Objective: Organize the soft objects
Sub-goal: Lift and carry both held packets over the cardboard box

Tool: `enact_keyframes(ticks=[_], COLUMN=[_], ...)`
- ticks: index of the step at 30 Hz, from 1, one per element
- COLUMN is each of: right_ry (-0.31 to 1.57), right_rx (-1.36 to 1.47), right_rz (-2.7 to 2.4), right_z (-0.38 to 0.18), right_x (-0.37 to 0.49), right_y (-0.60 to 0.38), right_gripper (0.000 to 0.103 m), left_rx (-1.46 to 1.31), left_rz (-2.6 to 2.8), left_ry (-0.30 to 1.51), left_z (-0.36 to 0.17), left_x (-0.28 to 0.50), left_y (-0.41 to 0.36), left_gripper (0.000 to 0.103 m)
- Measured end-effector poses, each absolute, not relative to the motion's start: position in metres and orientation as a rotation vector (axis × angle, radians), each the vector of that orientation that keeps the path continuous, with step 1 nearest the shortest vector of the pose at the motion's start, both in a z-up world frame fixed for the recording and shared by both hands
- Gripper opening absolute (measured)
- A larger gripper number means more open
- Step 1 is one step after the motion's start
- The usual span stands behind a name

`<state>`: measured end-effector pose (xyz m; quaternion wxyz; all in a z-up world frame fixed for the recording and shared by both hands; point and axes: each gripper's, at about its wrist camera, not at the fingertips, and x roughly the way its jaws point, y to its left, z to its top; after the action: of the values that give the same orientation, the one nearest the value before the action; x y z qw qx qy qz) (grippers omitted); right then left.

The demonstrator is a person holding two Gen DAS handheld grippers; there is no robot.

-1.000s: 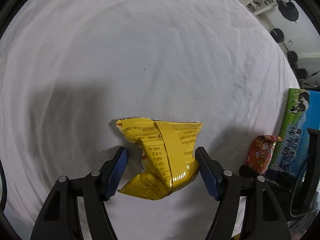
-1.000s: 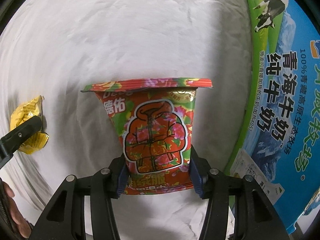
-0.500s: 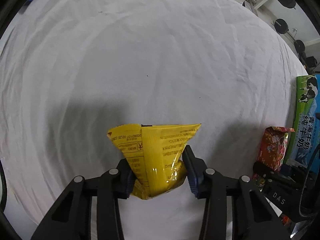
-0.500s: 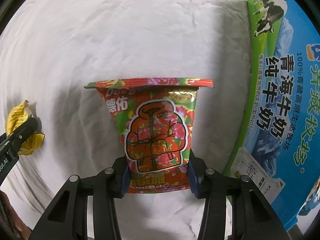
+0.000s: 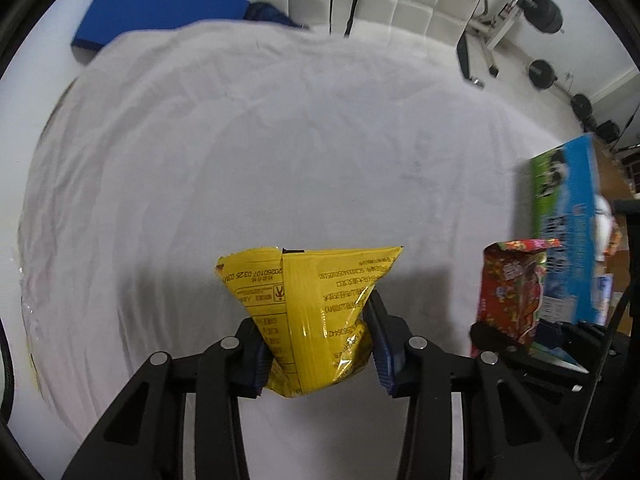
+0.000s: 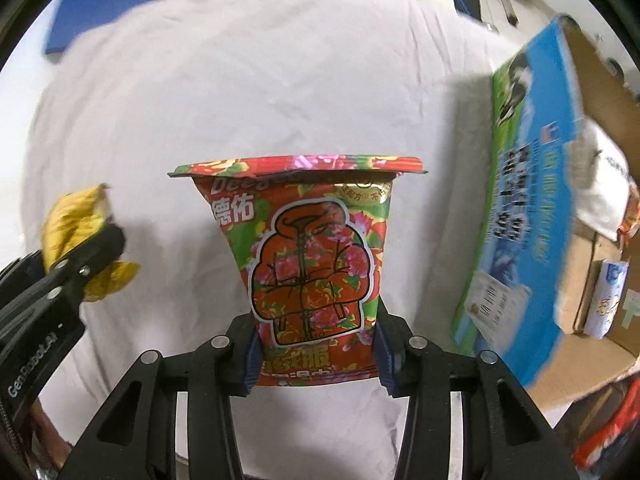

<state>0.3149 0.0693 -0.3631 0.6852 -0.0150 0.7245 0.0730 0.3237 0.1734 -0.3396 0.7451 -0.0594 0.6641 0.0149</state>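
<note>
A white-sheeted bed point(image 5: 280, 152) is seen, gym weights point(image 5: 548, 12) at two o'clock. Two packets: yellow packet point(image 5: 316, 316) pinched by the left tool point(image 5: 318, 350), red packet point(image 6: 312, 276) by the right tool point(image 6: 314, 354); one carton point(image 6: 532, 216), possibly open.

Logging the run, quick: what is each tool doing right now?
Left tool: closed on the yellow packet.
Right tool: closed on the red floral packet.

A wide bed point(image 5: 280, 140) spread with a wrinkled white sheet point(image 6: 248, 92) carries everything here. At its right edge an open cardboard box point(image 6: 532, 216), printed blue and green with a cow, sits on the sheet. Shadows fall across the cloth.
</note>
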Motion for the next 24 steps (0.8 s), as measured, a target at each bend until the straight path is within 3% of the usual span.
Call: enact_keyframes(ticks=[16, 24], right_ry=[1.384, 1.307], right_rx=[0.076, 0.156], right_rz=[0.192, 0.126], right_z=[-0.206, -0.170], right_x=[0.231, 0.211], right_y=[-0.079, -0.174], right_gripper=[0.047, 0.047], left_rx=[-0.146, -0.079], left_rz=[-0.129, -0.257], left_ry=[1.224, 1.176], left_z=[-0.197, -0.164], left_x=[0.254, 0.239], left_y=[0.088, 0.005], left_gripper=[0.038, 0.038])
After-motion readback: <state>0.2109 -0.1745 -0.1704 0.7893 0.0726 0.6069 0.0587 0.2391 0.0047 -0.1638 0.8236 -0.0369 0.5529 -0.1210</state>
